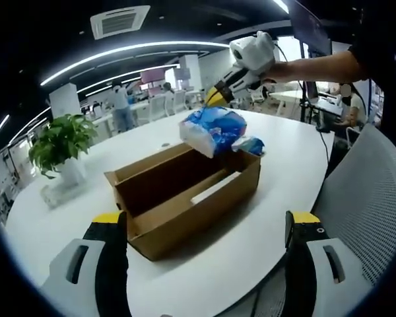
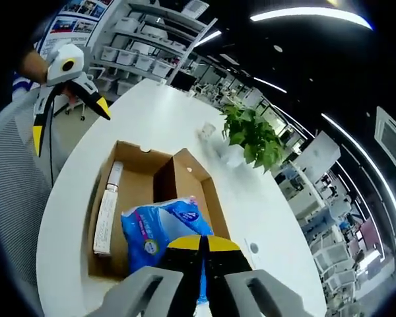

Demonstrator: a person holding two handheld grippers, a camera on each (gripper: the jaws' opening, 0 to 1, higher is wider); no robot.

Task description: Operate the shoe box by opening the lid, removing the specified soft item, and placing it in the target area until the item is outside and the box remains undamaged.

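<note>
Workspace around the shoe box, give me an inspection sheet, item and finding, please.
Surface: white table, round-edged.
Job's things: cardboard shoe box open, lid flap up; blue soft pack lifted above the box end.
Clutter: long pale item left inside the box.
Grippers: right gripper shut on the pack; left gripper open, off the box.
Cables: dark cable over the table edge.
Surroundings: potted plant, mesh chair, open office.

Blue soft pack above open shoe box
</note>
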